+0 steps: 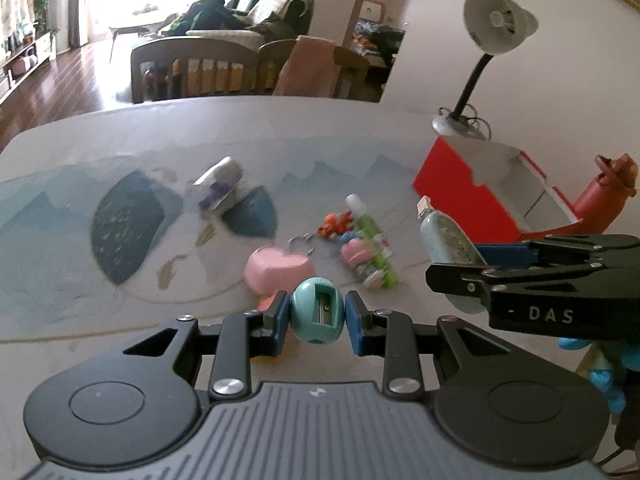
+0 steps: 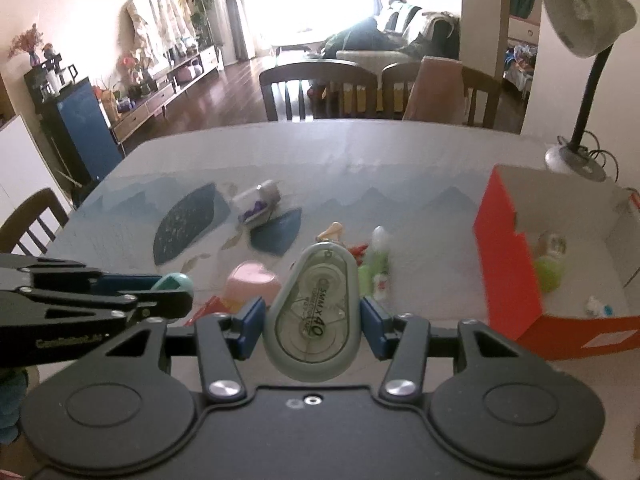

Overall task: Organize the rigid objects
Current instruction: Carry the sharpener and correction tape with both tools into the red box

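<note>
My left gripper (image 1: 317, 312) is shut on a teal round pencil sharpener (image 1: 318, 310), held above the table. My right gripper (image 2: 313, 316) is shut on a grey-green correction tape dispenser (image 2: 312, 312); it also shows in the left wrist view (image 1: 446, 240). A pink heart-shaped box (image 1: 278, 270), a green tube (image 1: 370, 240), a small colourful toy (image 1: 336, 224) and a clear jar with purple contents (image 1: 220, 184) lie on the table. An open red box (image 2: 508, 256) stands at the right and holds a green item (image 2: 550, 274) and small pieces.
A desk lamp (image 2: 580, 40) stands behind the red box. A brown-orange figure (image 1: 608, 188) rises at the right of the left wrist view. Chairs (image 2: 320, 88) line the table's far edge. The tablecloth (image 2: 420, 216) has dark blue leaf prints.
</note>
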The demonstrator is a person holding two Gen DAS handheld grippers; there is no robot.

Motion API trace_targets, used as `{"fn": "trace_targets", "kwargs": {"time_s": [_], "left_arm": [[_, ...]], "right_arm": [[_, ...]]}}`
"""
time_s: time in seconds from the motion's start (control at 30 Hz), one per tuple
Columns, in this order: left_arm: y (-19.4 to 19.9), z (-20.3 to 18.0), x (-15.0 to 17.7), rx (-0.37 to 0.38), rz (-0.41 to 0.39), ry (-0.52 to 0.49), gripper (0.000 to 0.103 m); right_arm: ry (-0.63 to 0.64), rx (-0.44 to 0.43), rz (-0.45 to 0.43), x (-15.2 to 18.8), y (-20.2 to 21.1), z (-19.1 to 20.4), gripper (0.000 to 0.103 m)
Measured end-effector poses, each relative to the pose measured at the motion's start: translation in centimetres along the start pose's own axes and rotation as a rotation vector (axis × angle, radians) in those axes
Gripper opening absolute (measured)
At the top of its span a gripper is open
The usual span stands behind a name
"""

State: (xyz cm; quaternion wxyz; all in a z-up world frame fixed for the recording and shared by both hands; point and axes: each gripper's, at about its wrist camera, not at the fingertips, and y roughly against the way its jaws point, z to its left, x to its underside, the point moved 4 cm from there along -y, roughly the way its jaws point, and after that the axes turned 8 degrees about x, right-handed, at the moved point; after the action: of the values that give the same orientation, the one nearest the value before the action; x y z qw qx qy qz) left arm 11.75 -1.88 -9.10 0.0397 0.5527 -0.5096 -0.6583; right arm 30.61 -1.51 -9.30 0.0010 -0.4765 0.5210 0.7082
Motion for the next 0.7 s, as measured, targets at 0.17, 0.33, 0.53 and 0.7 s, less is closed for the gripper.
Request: {"fn": "trace_targets", "kwargs": {"time_s": [0.17, 0.33, 0.53, 0.7], "left_arm": [[-0.8, -2.4, -2.1, 0.032, -0.004, -0.018, 0.029], [-2.1, -5.5, -4.3, 0.045, -0.013, -0.059, 0.029], [-4.4, -9.4, -7.0, 0.091, -0.009, -0.074, 0.029], [-6.9, -12.6, -8.5, 0.113, 0.008, -0.095, 0.029]], "right_arm": [[-0.002, 0.01, -0.028, -1.3, 1.2, -2.7, 0.051], [-0.008, 0.029, -0.045, -2.2, 1.8, -5.9, 0.051], [-0.029, 0.05, -0.04, -2.7, 1.5, -10.5, 0.051], [-0.051, 0.068, -0.036, -2.7, 0.7, -14.2, 0.051]]}}
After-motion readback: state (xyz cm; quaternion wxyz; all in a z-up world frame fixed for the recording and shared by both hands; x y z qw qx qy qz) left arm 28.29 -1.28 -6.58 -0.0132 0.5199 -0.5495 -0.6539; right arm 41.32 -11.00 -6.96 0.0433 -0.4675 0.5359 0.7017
